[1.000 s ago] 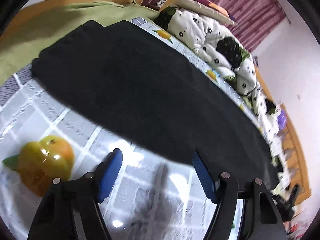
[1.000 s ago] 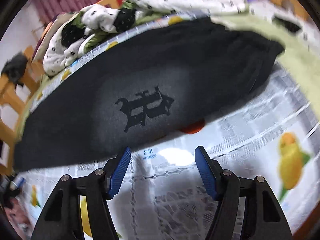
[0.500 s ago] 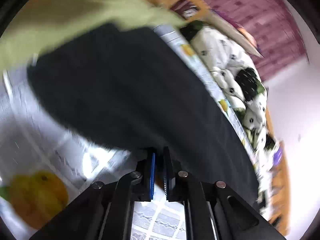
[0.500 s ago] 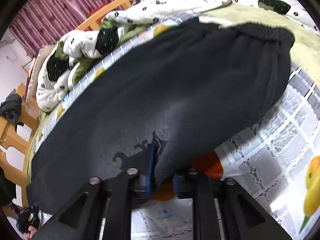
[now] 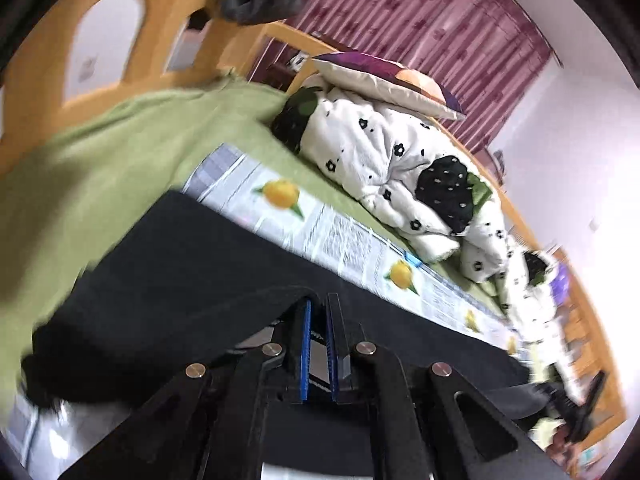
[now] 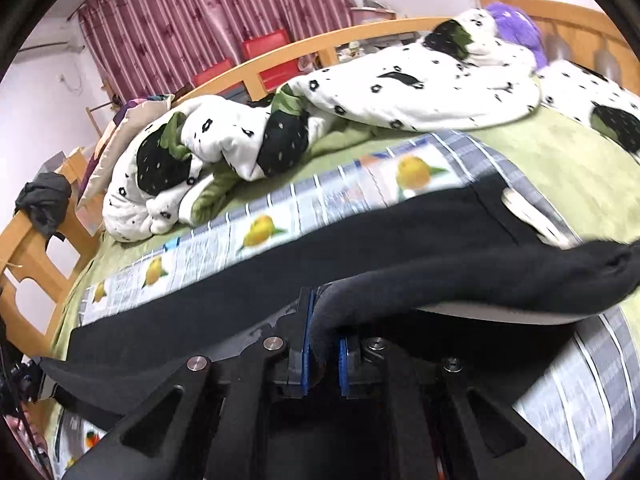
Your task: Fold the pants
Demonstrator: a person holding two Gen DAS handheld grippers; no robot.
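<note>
Two grippers were clamped on the black pants [image 5: 180, 280] as I worked the rig over a bed. My left gripper [image 5: 318, 312] had its blue pads drawn nearly together, pinching a thin fold of the dark cloth at the near edge; the fabric rose from the sheet into the jaws. My right gripper [image 6: 320, 320] had likewise closed, and a thicker roll of the same cloth sat squeezed between its pads [image 6: 305, 344], bulging out to the right in a raised fold.

Most of the pants lay stretched across a plastic sheet [image 6: 352, 192] printed with yellow fruit and small text, which covered part of a green blanket [image 5: 100, 152]. In the right wrist view the garment ran as a long dark band from lower left to upper right, with its near edge lifted off the sheet and a pale strip showing beside it at the far right. In the left wrist view it spread wide to the left, touching the blanket.

Beyond the sheet sat a crumpled white quilt [image 6: 400, 88] with black flowers and green patches. A pillow [image 5: 380, 76] rested on it in the left view. A wooden bed frame [image 6: 320, 48] curved behind, with maroon curtains [image 6: 208, 20] at the back wall. Both views were blurred at the edges.
</note>
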